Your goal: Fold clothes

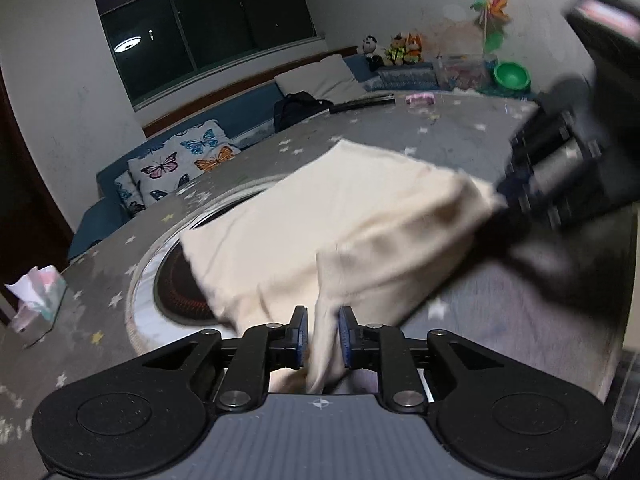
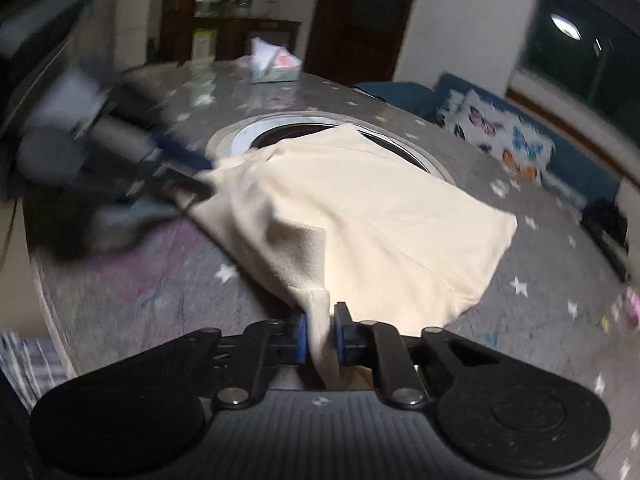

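Note:
A cream garment (image 1: 340,208) lies partly folded on the grey star-patterned table (image 1: 440,132), draped over a round inset ring (image 1: 176,280). My left gripper (image 1: 323,332) is shut on a bunched near edge of it, which rises between the blue pads. At the upper right, blurred, my right gripper (image 1: 506,194) pinches another corner. In the right wrist view the garment (image 2: 380,208) runs up into my right gripper (image 2: 321,334), shut on a narrow fold. The left gripper (image 2: 204,178) shows blurred at the left, clamped on the opposite corner, which is lifted slightly off the table.
A tissue box (image 1: 36,296) stands near the table's left edge. A pink item (image 1: 419,99) and a dark flat object (image 1: 360,104) lie at the far side. A blue sofa with a butterfly pillow (image 1: 180,160) runs beyond, with toys and a green bowl (image 1: 512,74) behind.

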